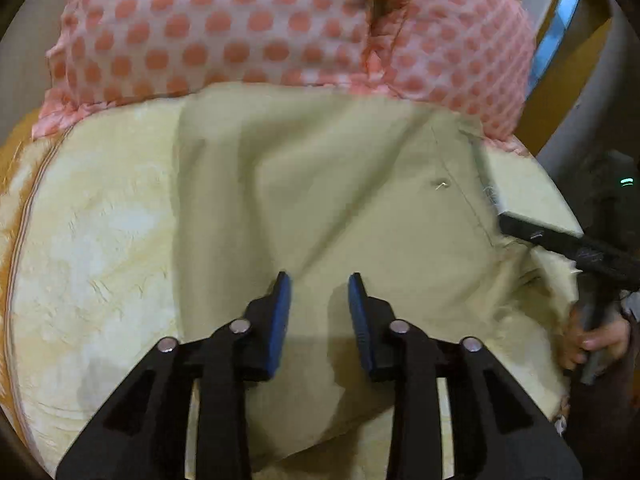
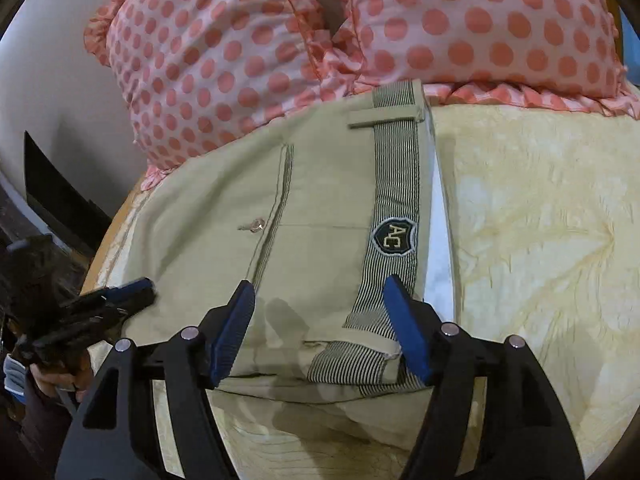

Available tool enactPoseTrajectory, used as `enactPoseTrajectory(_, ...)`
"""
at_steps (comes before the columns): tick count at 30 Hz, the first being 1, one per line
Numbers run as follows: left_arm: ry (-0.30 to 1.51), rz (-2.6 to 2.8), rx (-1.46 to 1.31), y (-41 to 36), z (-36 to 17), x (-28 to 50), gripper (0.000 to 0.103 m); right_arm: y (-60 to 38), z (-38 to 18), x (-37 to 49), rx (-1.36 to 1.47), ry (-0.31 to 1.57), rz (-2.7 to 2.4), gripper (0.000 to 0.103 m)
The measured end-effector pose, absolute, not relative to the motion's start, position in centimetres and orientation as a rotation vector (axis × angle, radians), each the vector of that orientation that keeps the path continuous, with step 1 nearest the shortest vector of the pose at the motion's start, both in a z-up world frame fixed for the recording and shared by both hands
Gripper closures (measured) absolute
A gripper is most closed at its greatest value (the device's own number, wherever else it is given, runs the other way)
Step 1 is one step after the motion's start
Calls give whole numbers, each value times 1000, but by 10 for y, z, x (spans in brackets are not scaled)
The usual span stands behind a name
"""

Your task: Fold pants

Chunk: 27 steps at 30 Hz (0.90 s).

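Khaki pants [image 1: 340, 200] lie flat and folded on a pale yellow bedspread [image 1: 88, 240]. In the right wrist view the pants [image 2: 328, 208] show a striped waistband [image 2: 396, 184] with an "AC" badge [image 2: 394, 237], a belt loop and a back pocket. My left gripper [image 1: 316, 280] is open and empty just above the cloth. My right gripper [image 2: 320, 284] is open wide and empty over the waistband end. The right gripper also shows in the left wrist view [image 1: 568, 244], and the left gripper in the right wrist view [image 2: 124, 292].
A pink pillow with coral dots [image 1: 260, 28] lies along the head of the bed, touching the far edge of the pants, and also shows in the right wrist view [image 2: 320, 40]. The bed's edge [image 2: 104, 248] drops off at left. A dark panel [image 2: 56, 196] leans on the wall.
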<state>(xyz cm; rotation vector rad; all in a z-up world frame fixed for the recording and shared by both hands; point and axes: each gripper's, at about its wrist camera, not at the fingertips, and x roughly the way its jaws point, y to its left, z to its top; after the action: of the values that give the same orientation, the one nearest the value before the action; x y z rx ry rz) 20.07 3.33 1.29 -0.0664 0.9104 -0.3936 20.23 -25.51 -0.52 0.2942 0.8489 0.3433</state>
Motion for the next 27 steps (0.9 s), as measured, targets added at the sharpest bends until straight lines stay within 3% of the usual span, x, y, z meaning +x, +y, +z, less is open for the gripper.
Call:
enactPoseTrajectory(1,912,-376,-69,34,16,195,76,-254,0,194,275,842,314,34)
enactPoseTrajectory(2,903,-373,-89,38,21,186,71,-251,7,180,239,824,283,26)
enactPoseTrajectory(3,886,-366,-98,41,25,177,51,-247,12,166,204,799,264,10)
enactPoseTrajectory(4,844,-336,-90,46,32,158,41,-239,16,144,165,762,247,3)
enactPoseTrajectory(5,811,-308,-74,47,35,142,23,-232,15,131,139,743,242,1)
enactPoseTrajectory(9,771,-206,-19,51,25,80,8,-196,-5,82,-4,733,192,1)
enactPoseTrajectory(15,796,-81,-2,46,-1,43,2,-169,-35,65,-49,745,109,1)
enactPoseTrajectory(27,751,-23,24,44,-9,33,2,-168,-42,55,23,662,23,1)
